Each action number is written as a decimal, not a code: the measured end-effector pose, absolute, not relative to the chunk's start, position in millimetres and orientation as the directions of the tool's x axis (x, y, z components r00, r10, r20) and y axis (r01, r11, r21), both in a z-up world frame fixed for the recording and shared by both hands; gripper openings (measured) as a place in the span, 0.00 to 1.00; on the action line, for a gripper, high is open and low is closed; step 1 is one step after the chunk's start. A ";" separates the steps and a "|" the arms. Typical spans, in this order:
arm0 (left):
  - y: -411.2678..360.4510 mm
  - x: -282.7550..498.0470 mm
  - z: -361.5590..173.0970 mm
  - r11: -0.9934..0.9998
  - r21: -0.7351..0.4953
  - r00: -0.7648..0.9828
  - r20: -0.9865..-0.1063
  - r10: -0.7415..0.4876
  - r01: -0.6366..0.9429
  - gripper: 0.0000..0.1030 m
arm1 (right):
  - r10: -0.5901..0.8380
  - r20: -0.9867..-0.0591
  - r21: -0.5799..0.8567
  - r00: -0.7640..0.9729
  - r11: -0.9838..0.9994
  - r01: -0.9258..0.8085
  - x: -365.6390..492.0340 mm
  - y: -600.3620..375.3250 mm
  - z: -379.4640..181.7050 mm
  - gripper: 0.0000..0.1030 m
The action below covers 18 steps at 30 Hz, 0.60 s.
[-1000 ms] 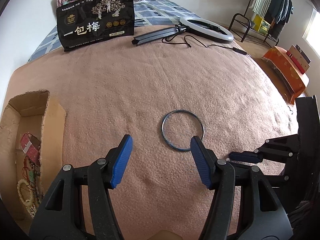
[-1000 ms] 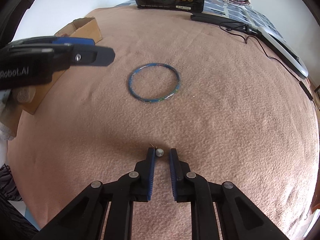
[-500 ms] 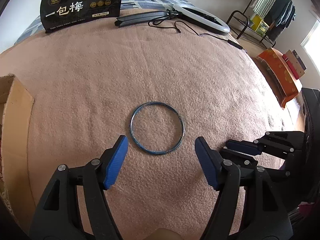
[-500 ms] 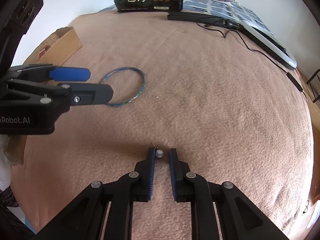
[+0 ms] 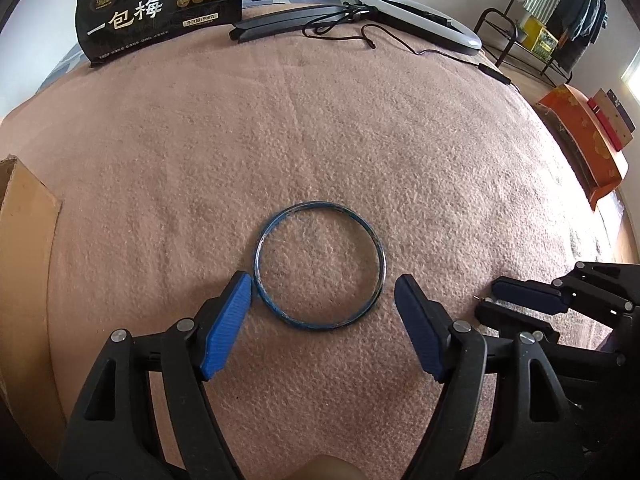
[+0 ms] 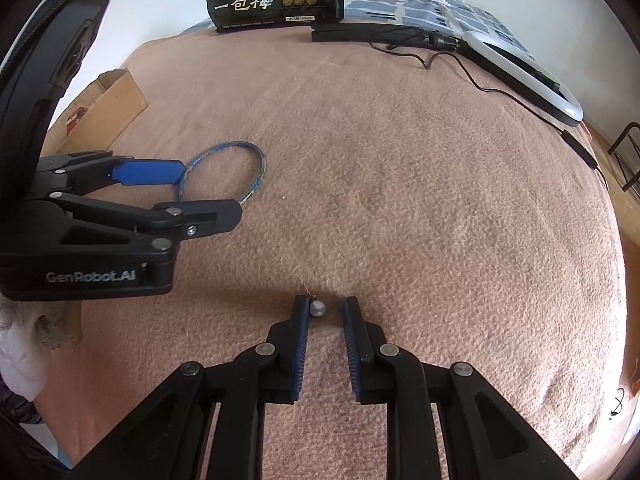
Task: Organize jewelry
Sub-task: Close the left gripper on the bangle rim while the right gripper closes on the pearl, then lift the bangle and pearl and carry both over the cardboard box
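My left tool [image 5: 322, 312] opening wide, bangle [image 5: 320, 266] between pads, untouched. My right tool [image 6: 325, 314] opening; pearl [image 6: 318, 308] against left pad.

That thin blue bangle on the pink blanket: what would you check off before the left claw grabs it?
1. Thin blue bangle lies flat on the pink fleece blanket: ok.
2. Left gripper jaws opening, wider than the bangle: ok.
3. Bangle sits between the blue pads: not ok, most of it lies beyond the tips.
4. Pads apart from the bangle: cannot tell, the left pad looks very near its rim.
5. Right gripper clear of the bangle: ok, off to the side.
6. Small silver bead earring secure there: not ok, jaws opening, one pad apart from it.
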<state>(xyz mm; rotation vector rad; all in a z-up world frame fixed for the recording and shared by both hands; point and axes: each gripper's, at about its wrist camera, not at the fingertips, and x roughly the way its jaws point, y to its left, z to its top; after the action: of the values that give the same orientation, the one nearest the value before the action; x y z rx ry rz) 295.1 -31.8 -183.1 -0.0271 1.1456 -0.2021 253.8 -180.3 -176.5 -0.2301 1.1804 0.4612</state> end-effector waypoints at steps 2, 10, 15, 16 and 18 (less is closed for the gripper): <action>-31.9 297.5 -185.5 0.984 -0.110 0.399 -0.903 -0.158 0.139 0.75 | 0.227 -0.926 0.067 0.301 0.885 -0.461 253.9 -180.6 -176.6 0.19; -32.9 299.1 -189.0 0.986 -0.071 0.423 -0.897 -0.130 0.151 0.75 | 0.237 -0.925 0.071 0.296 0.875 -0.480 251.0 -178.3 -177.7 0.31; -33.7 297.0 -188.2 0.985 -0.047 0.435 -0.893 -0.117 0.168 0.71 | 0.233 -0.925 0.067 0.299 0.876 -0.477 250.3 -176.8 -178.2 0.30; -33.5 297.0 -188.1 0.985 -0.048 0.435 -0.893 -0.118 0.169 0.71 | 0.230 -0.925 0.063 0.302 0.877 -0.476 250.3 -176.3 -178.0 0.28; -33.1 296.3 -187.7 0.984 -0.046 0.436 -0.892 -0.117 0.170 0.71 | 0.223 -0.926 0.054 0.305 0.877 -0.477 250.3 -175.5 -177.8 0.21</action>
<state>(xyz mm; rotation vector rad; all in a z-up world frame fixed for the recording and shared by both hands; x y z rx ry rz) 296.3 -33.1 -187.7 0.0529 1.1050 -0.1783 250.3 -175.5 -177.8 -0.2493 1.1741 0.4694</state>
